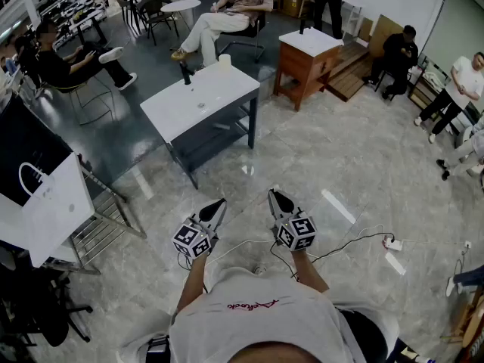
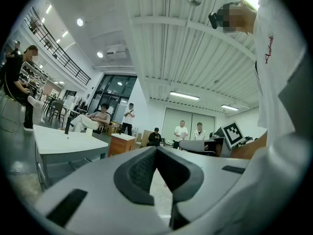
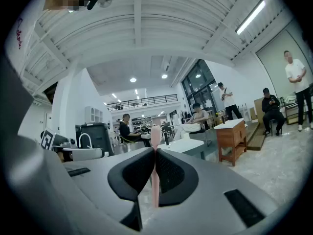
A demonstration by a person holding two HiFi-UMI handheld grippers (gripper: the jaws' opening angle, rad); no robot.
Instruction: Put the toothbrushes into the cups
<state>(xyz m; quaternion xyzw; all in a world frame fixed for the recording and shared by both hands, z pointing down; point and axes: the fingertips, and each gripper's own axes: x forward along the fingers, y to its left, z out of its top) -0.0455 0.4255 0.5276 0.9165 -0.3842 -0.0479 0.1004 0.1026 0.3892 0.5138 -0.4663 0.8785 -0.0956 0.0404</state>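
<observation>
A pink toothbrush [image 3: 155,133] stands upright between the pads of my right gripper [image 3: 155,152], which is shut on it; its head sticks up above the jaws. My left gripper [image 2: 156,150] is shut, its pads meeting with nothing between them. In the head view both grippers, left [image 1: 218,206] and right [image 1: 278,198], are held level in front of the person's chest, well short of the white table [image 1: 200,100]. A white cup [image 1: 224,61] and a dark upright object [image 1: 186,72] stand at the table's far edge.
A wooden cabinet with a white top [image 1: 306,59] stands right of the table. Several people sit or stand around the room. A white bag on a metal rack [image 1: 49,203] is at the left. Cables and a power strip [image 1: 392,243] lie on the floor at the right.
</observation>
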